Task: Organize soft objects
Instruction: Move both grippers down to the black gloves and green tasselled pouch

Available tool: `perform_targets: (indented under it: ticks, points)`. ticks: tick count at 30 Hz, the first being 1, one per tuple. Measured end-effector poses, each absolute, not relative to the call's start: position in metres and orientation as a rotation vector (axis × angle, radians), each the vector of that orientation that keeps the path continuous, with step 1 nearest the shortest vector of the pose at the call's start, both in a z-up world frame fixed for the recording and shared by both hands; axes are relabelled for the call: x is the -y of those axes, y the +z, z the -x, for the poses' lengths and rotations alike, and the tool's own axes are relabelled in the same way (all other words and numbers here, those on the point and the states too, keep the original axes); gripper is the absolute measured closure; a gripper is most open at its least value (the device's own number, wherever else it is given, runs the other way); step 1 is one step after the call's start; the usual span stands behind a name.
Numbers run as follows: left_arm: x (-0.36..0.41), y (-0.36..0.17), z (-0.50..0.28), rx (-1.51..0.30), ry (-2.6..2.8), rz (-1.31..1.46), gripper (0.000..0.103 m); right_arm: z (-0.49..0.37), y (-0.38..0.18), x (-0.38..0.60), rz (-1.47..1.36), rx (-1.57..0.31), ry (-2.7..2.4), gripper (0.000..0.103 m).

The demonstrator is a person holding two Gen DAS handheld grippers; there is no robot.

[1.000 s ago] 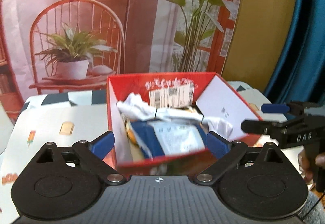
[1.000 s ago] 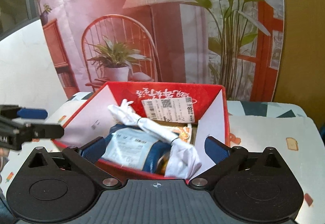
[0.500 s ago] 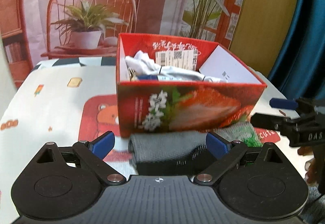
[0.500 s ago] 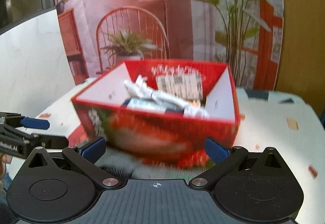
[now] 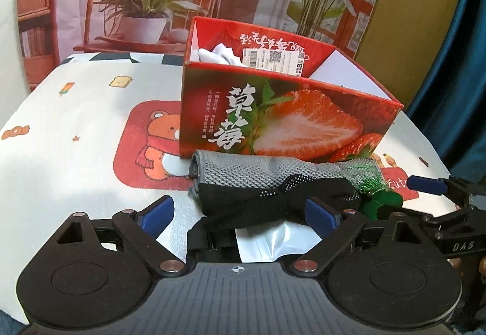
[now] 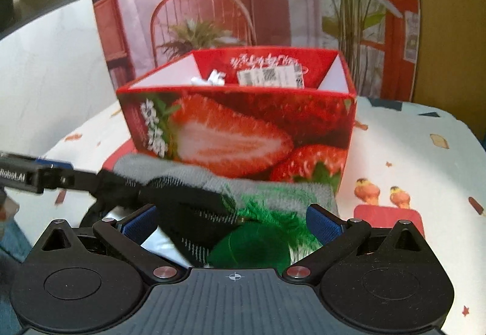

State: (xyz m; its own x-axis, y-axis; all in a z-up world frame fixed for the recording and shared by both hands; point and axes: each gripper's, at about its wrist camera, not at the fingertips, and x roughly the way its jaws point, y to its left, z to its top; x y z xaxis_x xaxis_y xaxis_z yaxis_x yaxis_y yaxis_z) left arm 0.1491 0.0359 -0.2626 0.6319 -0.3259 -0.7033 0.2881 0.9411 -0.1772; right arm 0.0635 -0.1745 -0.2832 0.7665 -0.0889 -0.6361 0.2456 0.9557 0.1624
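A red strawberry-print box (image 5: 288, 119) (image 6: 237, 128) stands on the table with white cloth (image 5: 218, 53) and a labelled packet inside. In front of it lies a pile of soft items: a grey knit cloth (image 5: 258, 170) (image 6: 197, 180), a black dotted cloth (image 5: 273, 204) (image 6: 188, 207) and a green fuzzy piece (image 5: 376, 198) (image 6: 261, 240). My left gripper (image 5: 240, 213) is open, jaws either side of the black cloth. My right gripper (image 6: 231, 221) is open over the green piece and black cloth. Each gripper shows at the edge of the other's view.
The table (image 5: 76, 122) has a white cartoon-print cover with a red bear patch (image 5: 148, 146). A shiny plastic wrapper (image 5: 267, 243) lies under the cloths. A printed backdrop with a chair and plants (image 5: 145, 6) stands behind the table, a blue curtain (image 5: 455, 46) at right.
Both grippers have pulled back and dropped from above the box's opening to table level in front of it. The cloth pile now lies between the jaws. Both stay open.
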Motion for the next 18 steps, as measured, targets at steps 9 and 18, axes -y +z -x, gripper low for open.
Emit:
perform_targets:
  ticks: [9, 18]
  points:
    - [-0.028, -0.272, -0.146, -0.865, -0.342, 0.025, 0.013, -0.053, -0.298, 0.189, -0.297, -0.715, -0.22, 0.0]
    - [-0.018, -0.271, -0.144, -0.886, -0.337, 0.008, 0.018, -0.049, -0.308, 0.187, -0.27, -0.705, -0.141, 0.015]
